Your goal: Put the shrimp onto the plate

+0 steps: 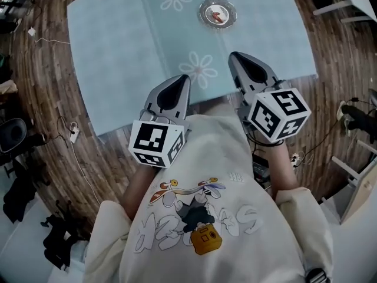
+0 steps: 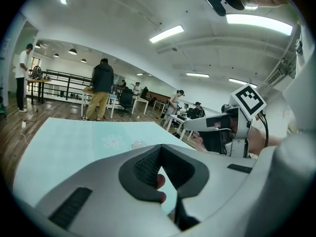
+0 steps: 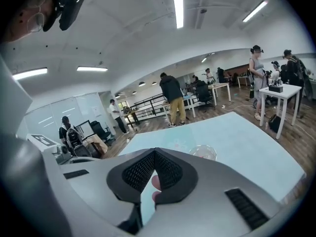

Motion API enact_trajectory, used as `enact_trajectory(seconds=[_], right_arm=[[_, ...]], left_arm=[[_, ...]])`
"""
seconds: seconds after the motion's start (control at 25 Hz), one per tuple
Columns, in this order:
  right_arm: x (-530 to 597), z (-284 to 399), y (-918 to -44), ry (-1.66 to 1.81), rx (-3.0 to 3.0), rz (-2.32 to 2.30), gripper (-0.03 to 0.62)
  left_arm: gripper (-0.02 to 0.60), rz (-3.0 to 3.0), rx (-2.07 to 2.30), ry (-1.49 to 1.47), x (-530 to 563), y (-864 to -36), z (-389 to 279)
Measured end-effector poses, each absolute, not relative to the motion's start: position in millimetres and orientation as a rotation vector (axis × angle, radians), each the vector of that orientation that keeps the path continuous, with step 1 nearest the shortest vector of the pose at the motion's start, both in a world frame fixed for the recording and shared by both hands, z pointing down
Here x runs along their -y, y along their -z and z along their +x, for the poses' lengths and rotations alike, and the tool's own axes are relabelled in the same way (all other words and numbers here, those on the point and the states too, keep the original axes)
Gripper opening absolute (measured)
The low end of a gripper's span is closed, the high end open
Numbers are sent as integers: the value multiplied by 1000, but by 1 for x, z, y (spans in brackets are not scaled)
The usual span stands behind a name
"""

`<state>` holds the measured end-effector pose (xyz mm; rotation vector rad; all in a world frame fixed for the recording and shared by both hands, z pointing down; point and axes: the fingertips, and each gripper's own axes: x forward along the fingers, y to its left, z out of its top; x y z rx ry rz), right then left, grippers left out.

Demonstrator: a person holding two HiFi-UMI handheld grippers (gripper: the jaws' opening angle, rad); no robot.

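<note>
Forearms come out of the cream sleeves of a printed sweatshirt (image 1: 200, 217) at 6 o'clock in the head view, elbows bent, both hands held close in front of the chest. Each hand is mostly hidden behind its gripper's marker cube.

The left gripper (image 1: 182, 82) sits just past the left cube at 7 o'clock and points toward 1 o'clock. The right gripper (image 1: 237, 61) rises from its cube at 4 o'clock and points toward 11 o'clock, so the two tips lean toward each other but stay apart. Both hang over the near edge of the table (image 1: 118, 52), touching nothing on it.

In the left gripper view, the left gripper (image 2: 160, 149) has its jaws pressed together at the tips with nothing pinched. The right gripper (image 3: 154, 152), seen in its own view, is the same: tips meeting, nothing between them.

Beyond the tips lies the pale blue cloth with a flower print (image 1: 198, 69) between the two grippers. Farther on, at 12 o'clock near the far edge, stands the plate (image 1: 203, 10), well apart from both grippers. The shrimp (image 1: 219, 16) lies on it, an orange-red shape at its centre.

Wood floor (image 1: 53, 99) surrounds the table, and the gripper views show people standing at desks in the room behind.
</note>
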<state>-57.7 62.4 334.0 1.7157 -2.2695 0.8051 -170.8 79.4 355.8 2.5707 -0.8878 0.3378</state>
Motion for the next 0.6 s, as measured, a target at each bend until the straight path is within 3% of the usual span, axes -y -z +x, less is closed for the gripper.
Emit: enact_trajectory(seconds=[0.6], right_arm=[[-88, -40, -347, -767, 2222, 1767, 21]], left_arm=[[8, 2603, 854, -345, -78, -355, -144]])
